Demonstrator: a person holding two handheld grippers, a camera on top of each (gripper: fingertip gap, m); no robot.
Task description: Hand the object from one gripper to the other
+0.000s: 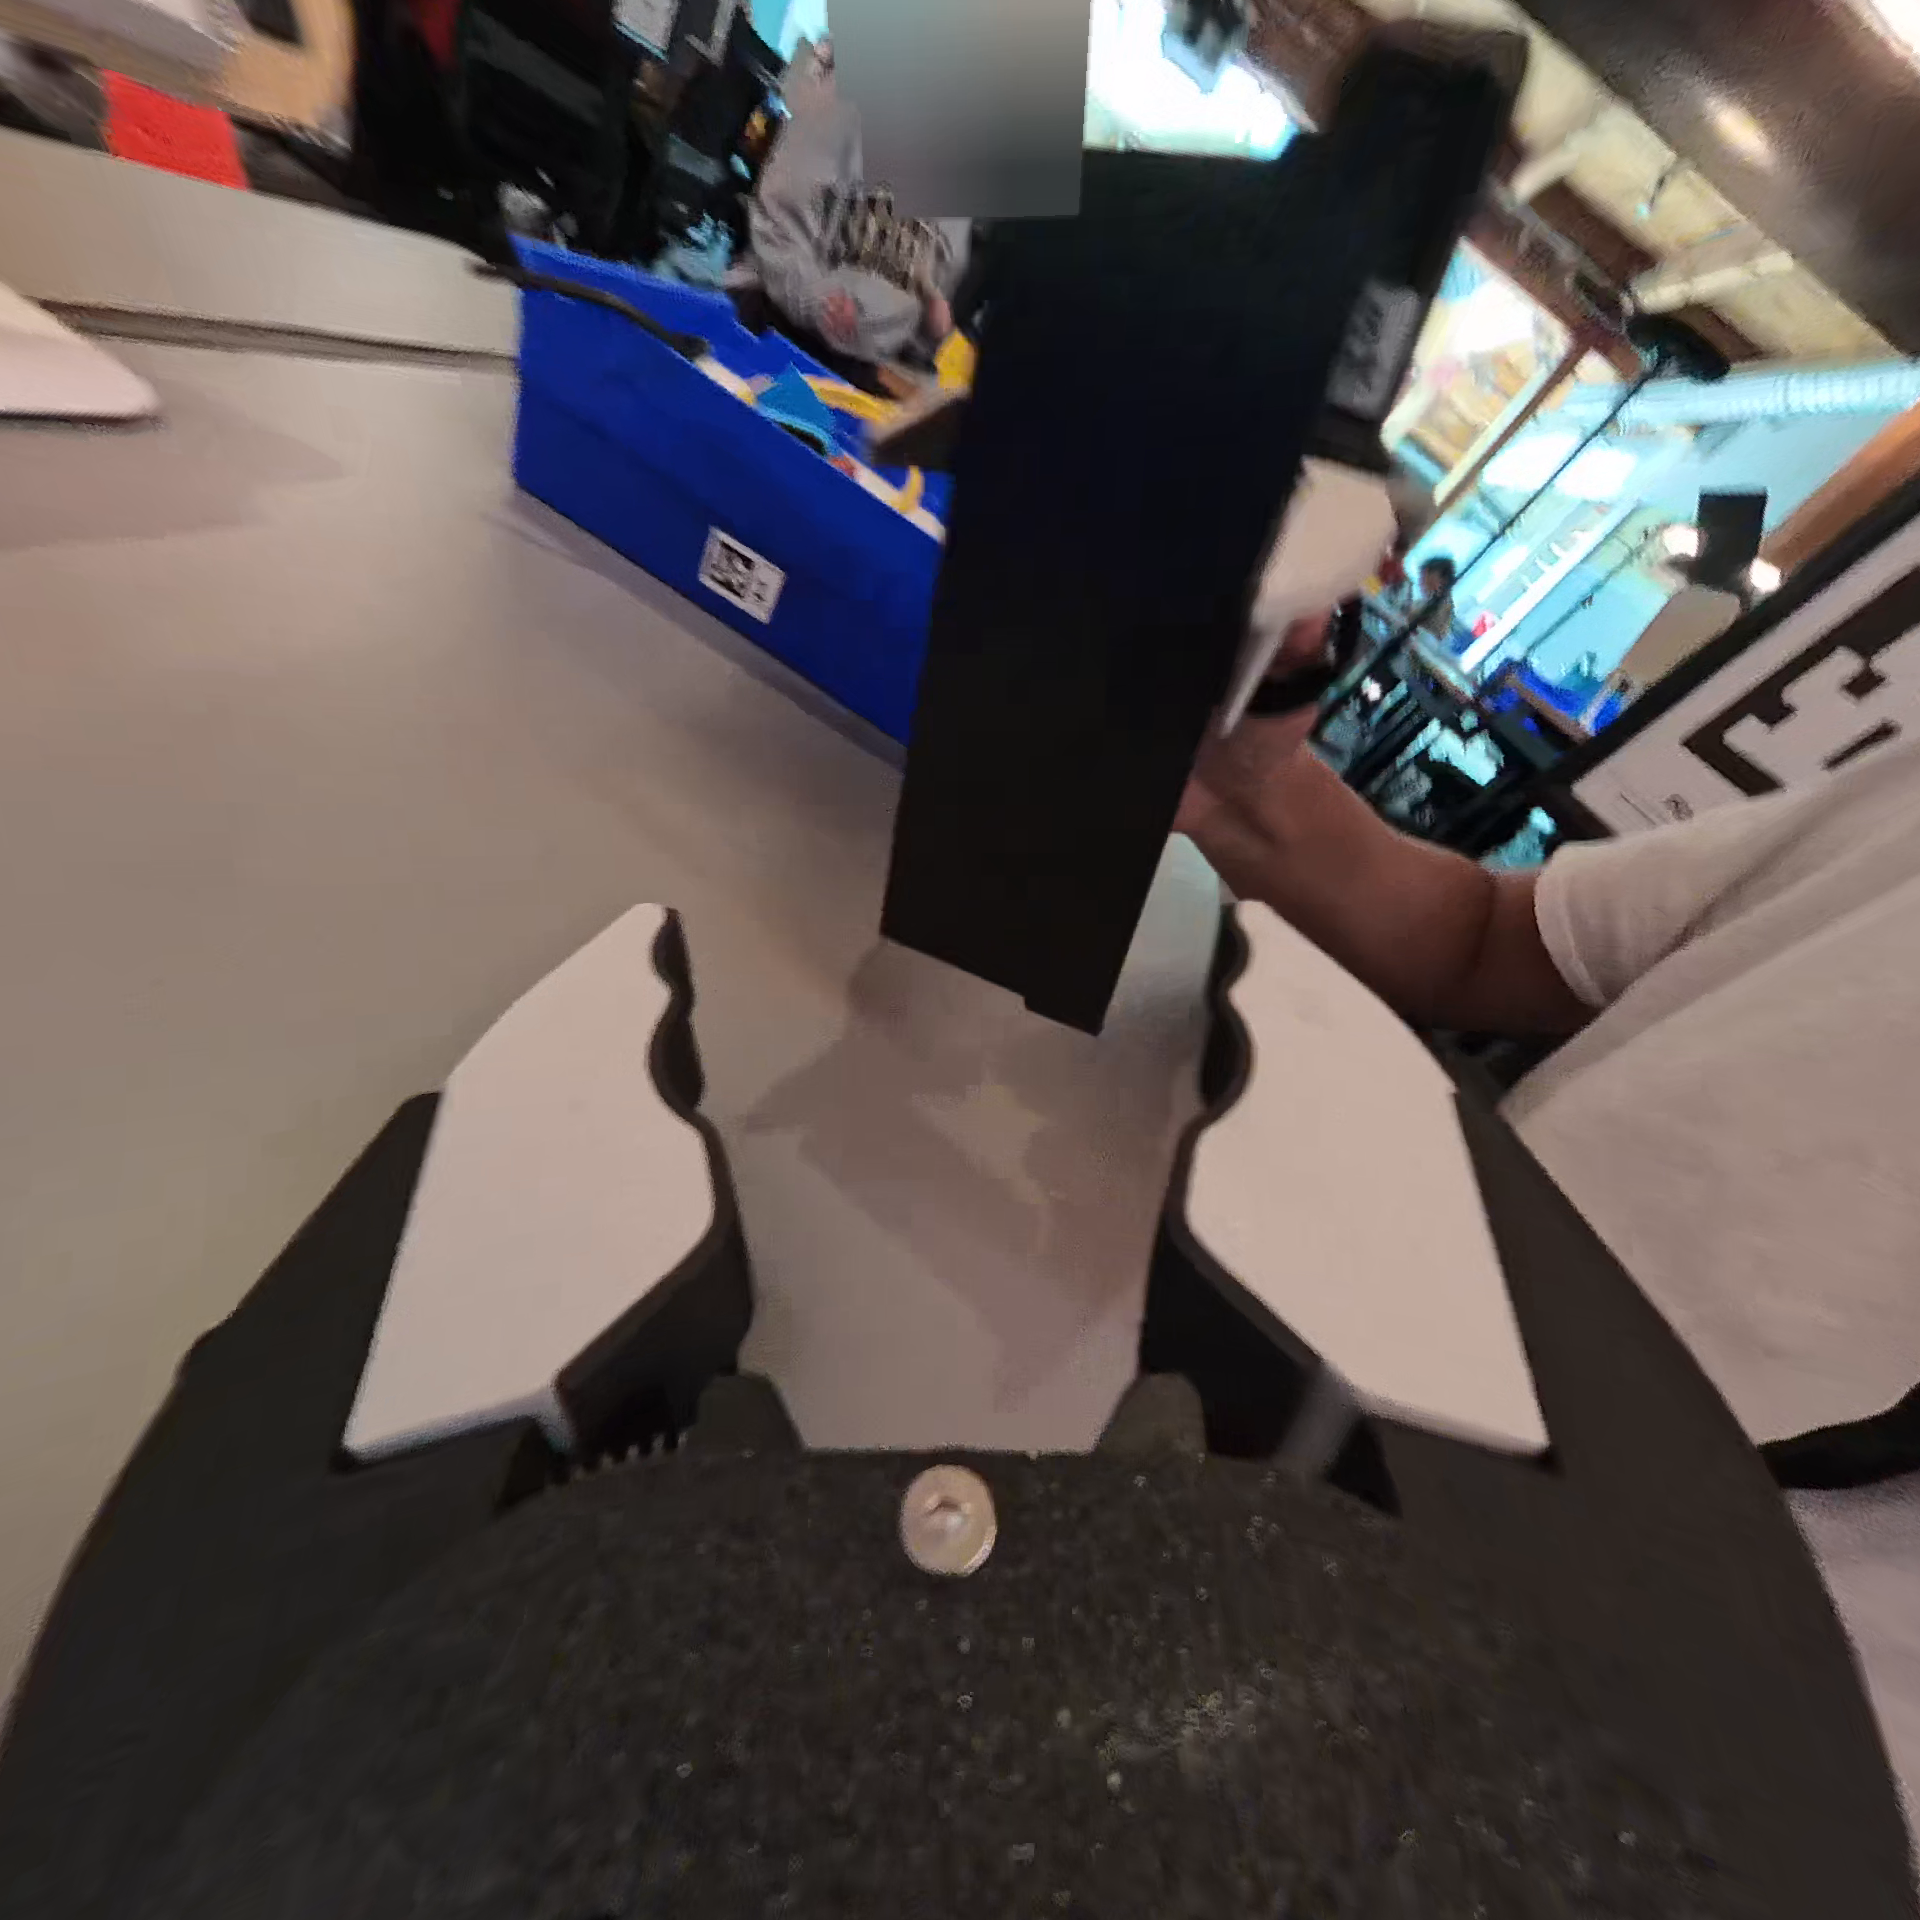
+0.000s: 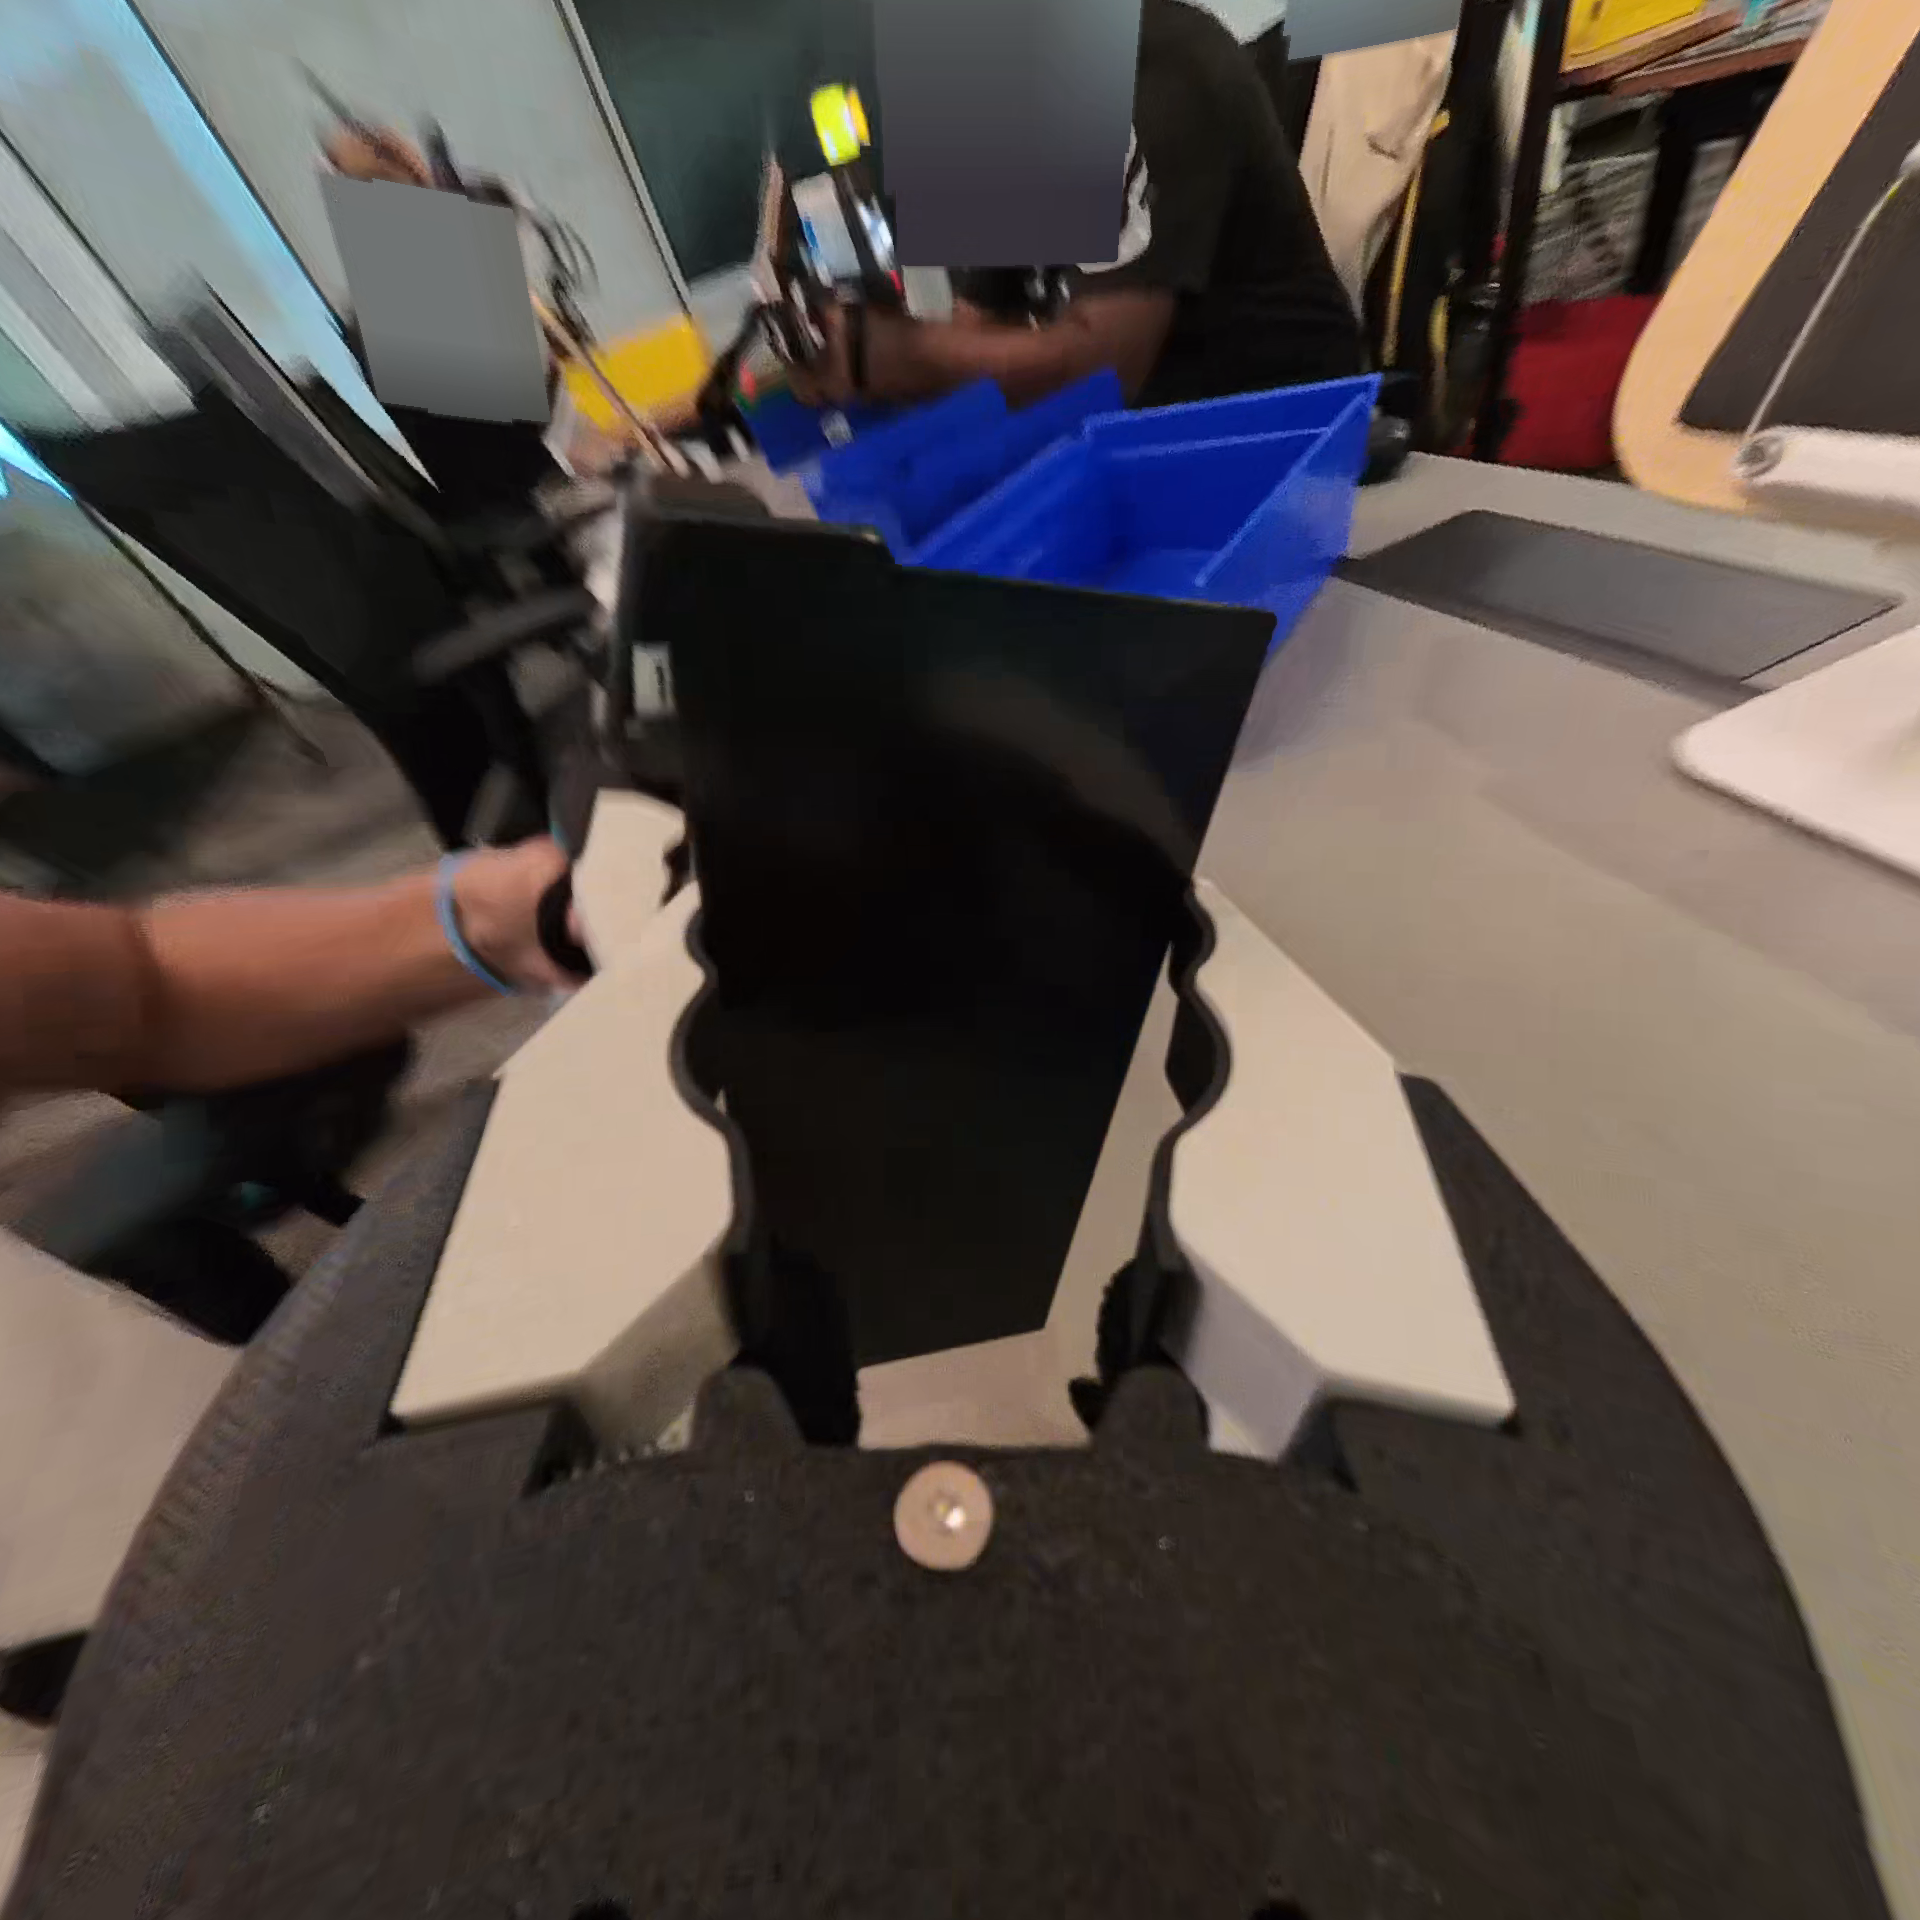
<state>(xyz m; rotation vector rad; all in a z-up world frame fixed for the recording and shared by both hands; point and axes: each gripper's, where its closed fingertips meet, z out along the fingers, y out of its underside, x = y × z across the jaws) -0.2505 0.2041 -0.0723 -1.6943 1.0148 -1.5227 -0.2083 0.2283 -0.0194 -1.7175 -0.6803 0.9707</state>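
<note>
Now — black panel (image 2: 935, 935) between right hand-held gripper (image 2: 940, 945)

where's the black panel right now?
The black panel sits between the right gripper jaws in the right wrist view, over the grey table, blue bins behind. In the left wrist view it hangs ahead of the open left gripper.

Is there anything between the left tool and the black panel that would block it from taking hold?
Nothing visible. The left tool is open, and the black panel, held in the right tool, hangs just ahead of its fingertips with only bare table below.
</note>
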